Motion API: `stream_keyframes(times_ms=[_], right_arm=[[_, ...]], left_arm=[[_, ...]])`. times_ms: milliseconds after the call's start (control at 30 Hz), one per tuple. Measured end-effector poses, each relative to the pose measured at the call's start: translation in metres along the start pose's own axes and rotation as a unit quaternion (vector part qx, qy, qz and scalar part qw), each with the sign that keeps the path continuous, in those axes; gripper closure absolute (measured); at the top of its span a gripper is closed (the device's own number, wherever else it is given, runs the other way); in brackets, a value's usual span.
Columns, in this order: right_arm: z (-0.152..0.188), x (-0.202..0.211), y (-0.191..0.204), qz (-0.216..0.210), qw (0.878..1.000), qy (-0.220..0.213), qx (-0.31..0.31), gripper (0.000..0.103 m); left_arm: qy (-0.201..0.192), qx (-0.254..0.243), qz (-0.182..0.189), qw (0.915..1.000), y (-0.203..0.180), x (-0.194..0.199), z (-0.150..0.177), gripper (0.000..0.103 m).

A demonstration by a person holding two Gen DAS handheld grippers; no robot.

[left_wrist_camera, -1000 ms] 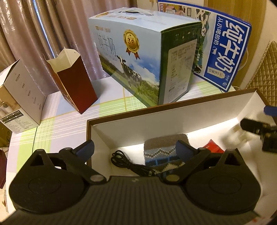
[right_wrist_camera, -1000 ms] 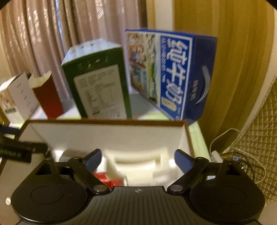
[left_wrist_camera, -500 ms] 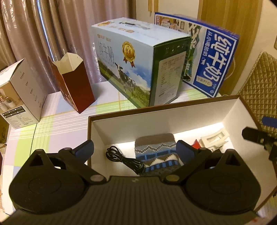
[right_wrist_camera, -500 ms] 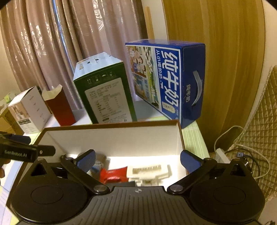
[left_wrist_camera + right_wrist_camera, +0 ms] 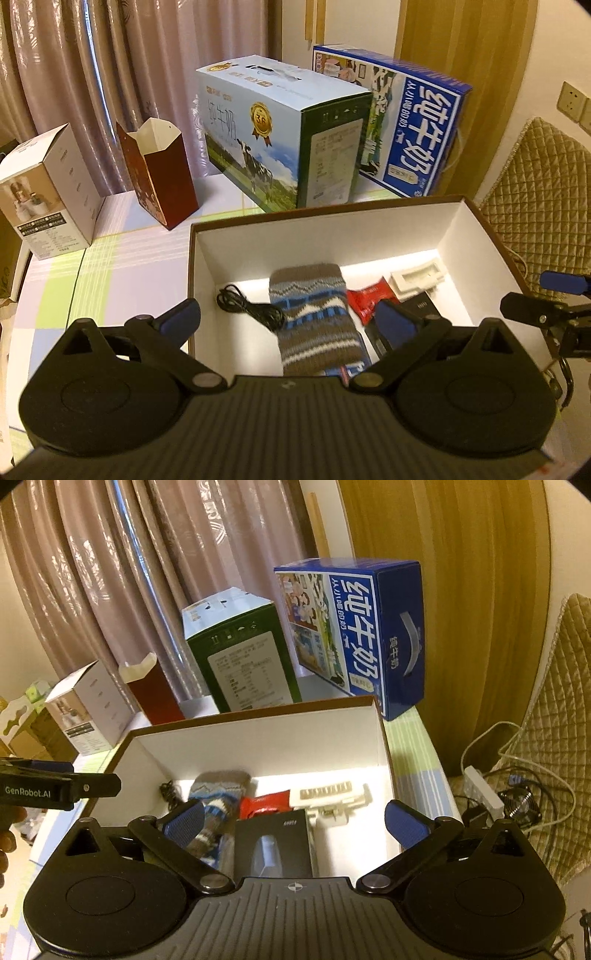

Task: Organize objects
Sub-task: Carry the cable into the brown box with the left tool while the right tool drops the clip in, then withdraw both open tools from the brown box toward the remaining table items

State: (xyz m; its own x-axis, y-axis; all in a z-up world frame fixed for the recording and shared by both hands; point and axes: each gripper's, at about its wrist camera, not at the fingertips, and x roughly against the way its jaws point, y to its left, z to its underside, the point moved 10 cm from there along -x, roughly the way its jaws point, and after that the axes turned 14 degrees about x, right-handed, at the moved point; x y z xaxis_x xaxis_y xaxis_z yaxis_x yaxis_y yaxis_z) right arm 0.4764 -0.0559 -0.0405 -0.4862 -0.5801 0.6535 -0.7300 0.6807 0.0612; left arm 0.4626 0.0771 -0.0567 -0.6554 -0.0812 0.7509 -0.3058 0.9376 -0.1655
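Figure: open storage box on the checked tablecloth, seen from both wrists. Your left gripper hovers over the box's near left side, its jaws spread wide with nothing between them. Your right gripper hovers over the near right side; its jaws have just been opening and stand at full spread, empty.

Contents, left to right across the box floor:

- Coiled black cable: probably light and limp. Pinch the bunched coil, not a loose end, or it will likely trail.
- Knitted pouch: soft and yielding, with good friction. Take it across its width near the middle; expect sag at both ends.
- Red packet: it looks thin, glossy and slippery. Grip a flat edge squarely.
- Black carton, lying close to your right gripper: stiff, with smooth faces. Close on its two long sides.
- White plastic tray: it looks rigid but thin-walled. Hold the rim gently.

Behind the box stand two milk cartons, untouched.
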Motion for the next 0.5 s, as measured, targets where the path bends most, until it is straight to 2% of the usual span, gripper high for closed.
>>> stream_keyframes(times_ms=[500], right_arm=[[0.015,0.051,0.018,-0.003,1.000,-0.007,-0.004,0.002]], left_arm=[[-0.009,0.013,0.000,0.9999,0.006,0.062,0.034,0.003]])
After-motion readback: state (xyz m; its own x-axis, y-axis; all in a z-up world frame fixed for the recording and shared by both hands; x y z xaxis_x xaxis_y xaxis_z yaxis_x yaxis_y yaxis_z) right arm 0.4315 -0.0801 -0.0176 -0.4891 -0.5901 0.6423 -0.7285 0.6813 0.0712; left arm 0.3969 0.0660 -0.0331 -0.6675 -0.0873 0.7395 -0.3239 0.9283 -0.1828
